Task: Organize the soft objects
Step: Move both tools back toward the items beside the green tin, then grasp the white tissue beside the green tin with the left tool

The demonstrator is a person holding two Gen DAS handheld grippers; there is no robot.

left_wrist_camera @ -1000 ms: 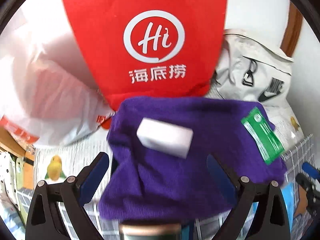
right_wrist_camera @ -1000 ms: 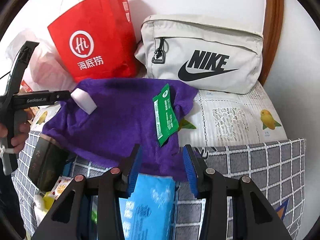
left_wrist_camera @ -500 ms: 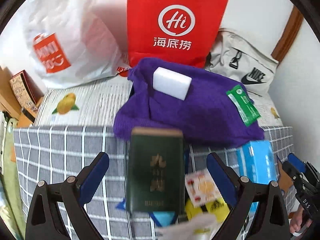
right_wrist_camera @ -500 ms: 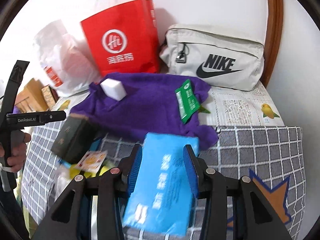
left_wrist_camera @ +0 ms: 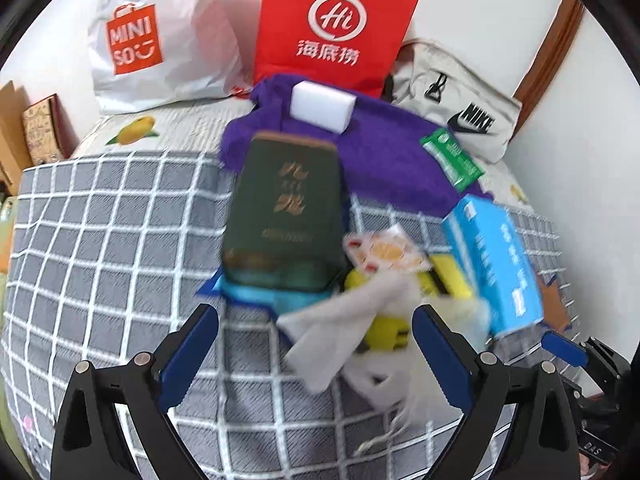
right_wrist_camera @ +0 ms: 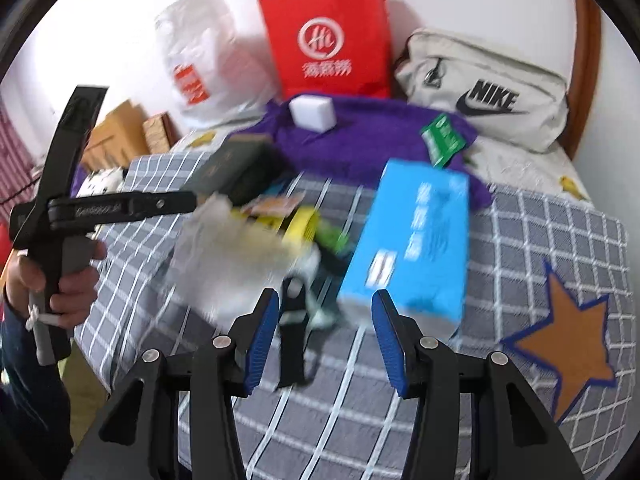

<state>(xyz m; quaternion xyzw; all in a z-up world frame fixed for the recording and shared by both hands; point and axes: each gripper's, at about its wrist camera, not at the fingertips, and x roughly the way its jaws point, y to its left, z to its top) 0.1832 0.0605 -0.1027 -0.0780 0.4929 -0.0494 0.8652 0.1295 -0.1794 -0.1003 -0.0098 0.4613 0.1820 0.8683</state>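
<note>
- Grey checked bedcover (left_wrist_camera: 100,240) fills the foreground, white wall behind, with a white plastic shopping bag (left_wrist_camera: 156,40), a red paper carrier bag (left_wrist_camera: 336,24) and a pale fabric belt bag (right_wrist_camera: 488,92) lined up at the back.
- Your left gripper (left_wrist_camera: 316,344) hangs wide open over a crumpled white cloth (left_wrist_camera: 340,332), its pads clear of it and holding nothing.
- Your right gripper (right_wrist_camera: 324,336) has its jaws opening; only bedcover and a black strap (right_wrist_camera: 292,332) lie between them, nothing gripped.
- Soft items lie loose: a purple knitted cloth (left_wrist_camera: 384,160) spread near the bags, a white foam block (left_wrist_camera: 322,106) resting on it, a green sachet (left_wrist_camera: 452,158) at its edge.
- Nearer you, a dark green box (left_wrist_camera: 284,208), a blue tissue pack (right_wrist_camera: 416,240) and yellow items (left_wrist_camera: 384,320) sit in a jumble, touching.
- Judged from this, sorting has barely begun: nothing looks folded, stacked or bagged, and every piece remains to be placed.
</note>
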